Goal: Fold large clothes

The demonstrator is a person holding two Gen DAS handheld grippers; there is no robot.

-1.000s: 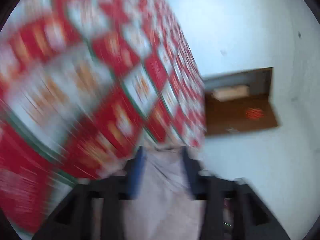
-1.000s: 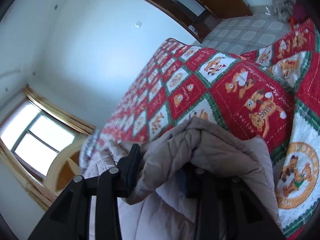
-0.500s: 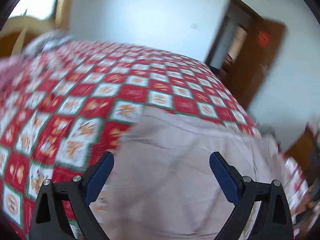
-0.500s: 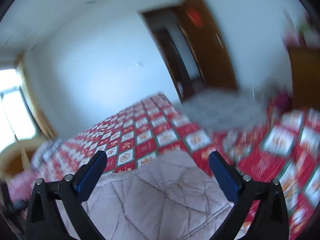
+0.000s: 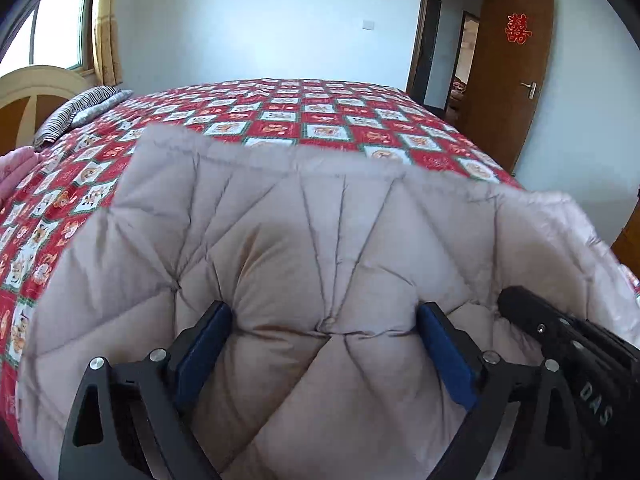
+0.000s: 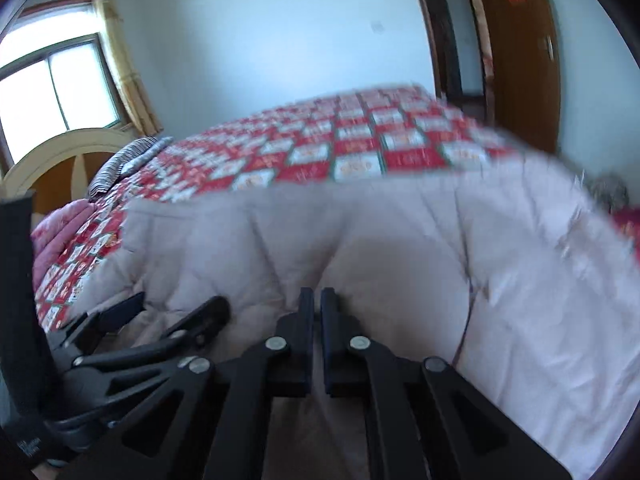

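A beige quilted padded coat (image 5: 304, 240) lies folded on the bed's near side, on a red and white patterned bedspread (image 5: 280, 120). My left gripper (image 5: 324, 324) is open, its blue-padded fingers wide apart and pressed against the coat's near fold. My right gripper (image 6: 317, 300) is shut with nothing between its fingers, tips resting against the coat (image 6: 400, 240). The left gripper shows at the lower left of the right wrist view (image 6: 176, 316). The right gripper's body shows at the right of the left wrist view (image 5: 560, 340).
A striped pillow (image 5: 76, 112) and a pink cloth (image 5: 16, 164) lie near the curved headboard (image 5: 36, 84) at the far left. An open brown door (image 5: 516, 60) stands at the far right. A window (image 6: 56, 80) is at the back left.
Both grippers let go of the coat and swung level toward the bed. The right gripper, open half a second ago, has shut empty. The coat now lies flat on the bedspread.
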